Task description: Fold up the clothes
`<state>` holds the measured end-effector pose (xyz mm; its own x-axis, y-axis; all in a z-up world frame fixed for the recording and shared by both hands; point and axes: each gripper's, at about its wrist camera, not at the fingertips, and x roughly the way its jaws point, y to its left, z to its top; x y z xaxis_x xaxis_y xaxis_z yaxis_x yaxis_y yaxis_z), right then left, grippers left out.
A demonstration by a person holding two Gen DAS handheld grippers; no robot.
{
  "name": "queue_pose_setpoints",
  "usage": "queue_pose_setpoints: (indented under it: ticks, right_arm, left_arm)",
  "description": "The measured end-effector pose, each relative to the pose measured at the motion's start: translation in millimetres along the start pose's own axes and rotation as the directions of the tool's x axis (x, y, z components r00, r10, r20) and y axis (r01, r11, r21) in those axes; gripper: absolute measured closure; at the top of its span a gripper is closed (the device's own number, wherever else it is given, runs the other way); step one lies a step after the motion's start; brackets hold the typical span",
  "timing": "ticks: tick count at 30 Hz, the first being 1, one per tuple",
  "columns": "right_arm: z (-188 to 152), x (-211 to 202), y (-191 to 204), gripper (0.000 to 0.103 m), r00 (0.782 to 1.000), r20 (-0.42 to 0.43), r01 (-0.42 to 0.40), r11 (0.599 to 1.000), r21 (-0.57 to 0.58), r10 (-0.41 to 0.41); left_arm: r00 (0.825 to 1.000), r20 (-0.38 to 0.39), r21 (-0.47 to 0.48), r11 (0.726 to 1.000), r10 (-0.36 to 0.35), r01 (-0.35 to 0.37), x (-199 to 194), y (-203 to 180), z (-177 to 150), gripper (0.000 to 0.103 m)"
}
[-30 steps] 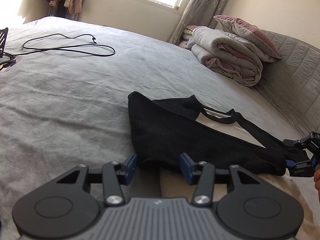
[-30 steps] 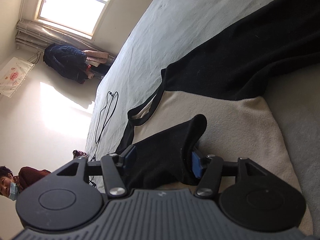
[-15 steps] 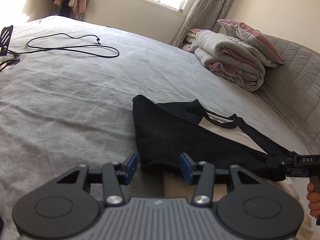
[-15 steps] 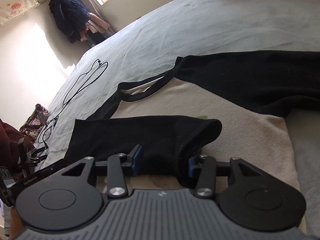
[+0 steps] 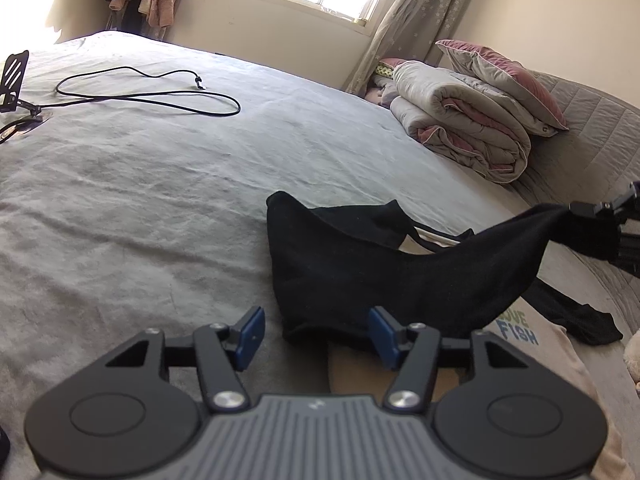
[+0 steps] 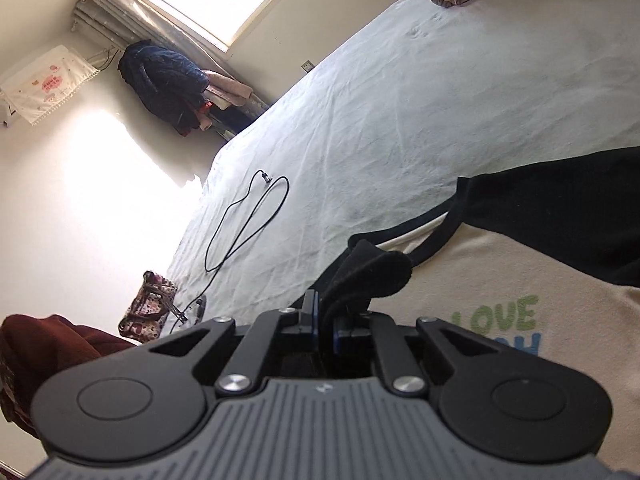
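A beige T-shirt with black sleeves and green-and-blue lettering lies on the grey bed; it also shows in the left wrist view. My right gripper is shut on a black sleeve and holds it lifted above the shirt. In the left wrist view that sleeve stretches up to the right gripper at the right edge. My left gripper is open and empty, just in front of the sleeve's lower fold.
A black cable lies on the bed sheet at the far left. Folded quilts and a pillow sit at the head of the bed. A phone stand is at the left edge. Clothes hang by the window.
My right gripper has closed on the black sleeve and lifted it up off the shirt, uncovering the lettering. My left gripper stayed open and barely moved.
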<state>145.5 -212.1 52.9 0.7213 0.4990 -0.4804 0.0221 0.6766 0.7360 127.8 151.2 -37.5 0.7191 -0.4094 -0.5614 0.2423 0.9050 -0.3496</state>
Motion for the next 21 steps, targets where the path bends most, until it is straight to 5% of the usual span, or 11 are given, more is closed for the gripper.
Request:
queue_pose_setpoints:
  ticks: [12,21]
  right_arm:
    - [32.9,20.4,99.7,0.095,0.992,0.014,-0.123,0.992,0.02,0.123]
    - [46.8,37.7,139.9,0.095,0.992,0.02,-0.119,0.989,-0.085,0.121]
  left_arm:
    - [0.999,-0.024,0.011,0.999,-0.042,0.042,5.4,-7.4,-0.9,0.032]
    - [0.997,0.008,0.005,0.997,0.072,-0.072,19.3,-19.3,-6.1,0.032]
